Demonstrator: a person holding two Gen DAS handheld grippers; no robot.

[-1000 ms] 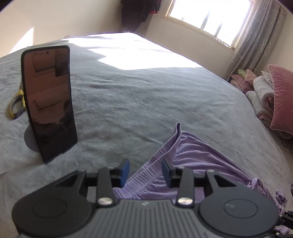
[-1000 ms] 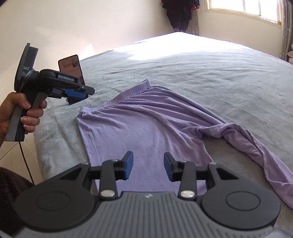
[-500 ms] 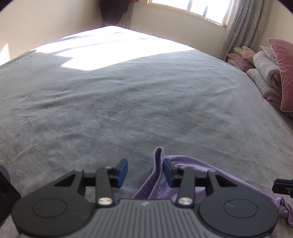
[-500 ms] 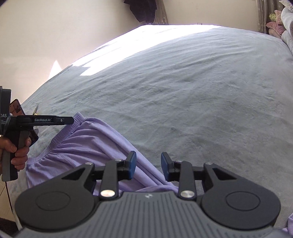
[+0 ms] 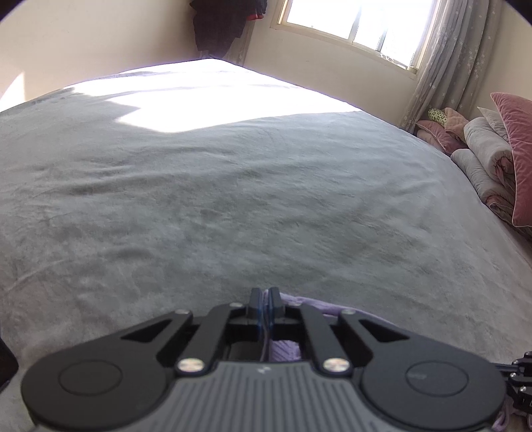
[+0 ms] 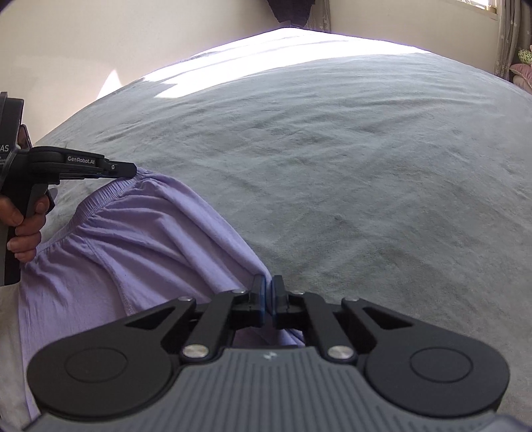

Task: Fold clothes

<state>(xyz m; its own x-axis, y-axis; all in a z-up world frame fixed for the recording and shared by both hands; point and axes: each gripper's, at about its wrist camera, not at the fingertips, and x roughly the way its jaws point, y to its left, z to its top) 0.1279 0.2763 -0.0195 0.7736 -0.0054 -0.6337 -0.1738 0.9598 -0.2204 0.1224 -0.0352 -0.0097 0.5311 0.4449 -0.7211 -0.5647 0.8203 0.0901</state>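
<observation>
A lilac garment [image 6: 139, 246] lies on the grey bed cover, at the near left of the right wrist view. Its ribbed waistband runs along the left edge. My right gripper [image 6: 268, 289] is shut on the garment's right edge. My left gripper [image 6: 131, 171] pinches the far corner of the waistband; a hand [image 6: 23, 229] holds its handle. In the left wrist view, my left gripper [image 5: 265, 300] is shut, with a strip of lilac garment [image 5: 286, 350] between and behind the blue pads. Most of the garment is hidden below that gripper's body.
The grey bed cover [image 5: 266, 186] stretches far ahead, with a bright sun patch [image 5: 199, 99] at the back. Pink and grey pillows [image 5: 492, 156] are stacked at the right edge by the curtain [image 5: 455, 59]. Dark clothes [image 5: 226, 23] hang in the far corner.
Both grippers went from open to shut, each on an edge of the lilac garment. The phone on its stand has left the left wrist view as that gripper swung toward the bed.
</observation>
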